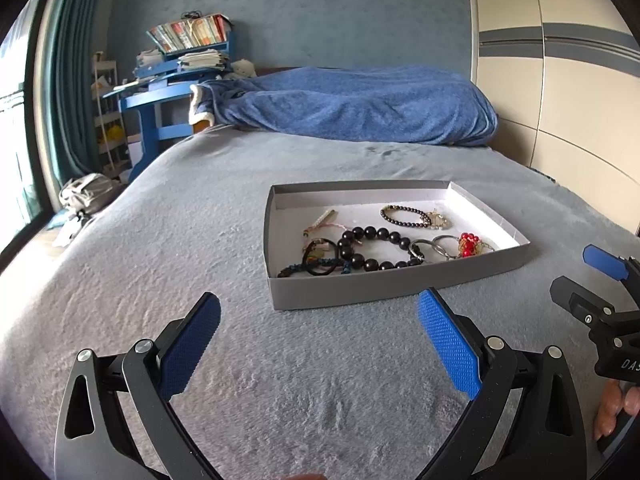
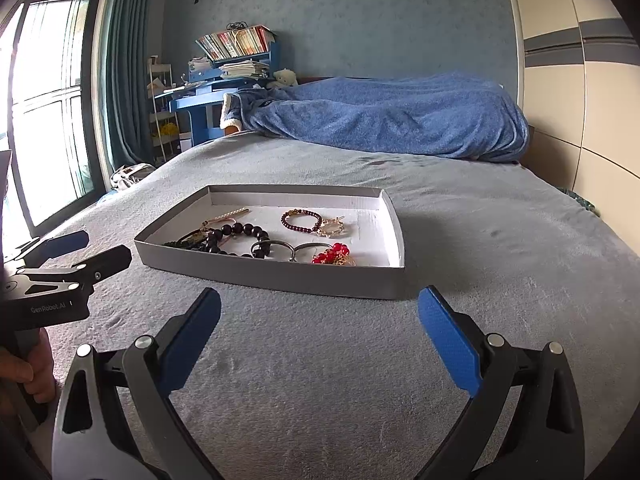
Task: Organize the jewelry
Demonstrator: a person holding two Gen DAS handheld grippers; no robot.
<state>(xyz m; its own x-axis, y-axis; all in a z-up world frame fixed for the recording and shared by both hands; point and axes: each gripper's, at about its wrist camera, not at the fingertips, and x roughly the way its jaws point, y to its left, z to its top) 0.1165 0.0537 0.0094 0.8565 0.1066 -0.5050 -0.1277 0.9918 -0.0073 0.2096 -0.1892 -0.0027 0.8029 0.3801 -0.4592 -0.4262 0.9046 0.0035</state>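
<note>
On left gripper body: "GenRobot.AI".

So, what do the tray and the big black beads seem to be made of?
The tray looks like cardboard: matte grey outside, white inside, with thin folded walls. The big black beads are glossy and catch highlights; polished stone, wood or plastic, I cannot tell which.

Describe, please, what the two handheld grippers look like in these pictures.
Both match: black, curved metal arms with silver pivot screws and cut-out slots, ending in flat fingers faced with blue textured pads. The left gripper body reads "GenRobot.AI" in the right wrist view; the right gripper shows "DAS" in the left wrist view. No sleeves or cables are visible.
</note>
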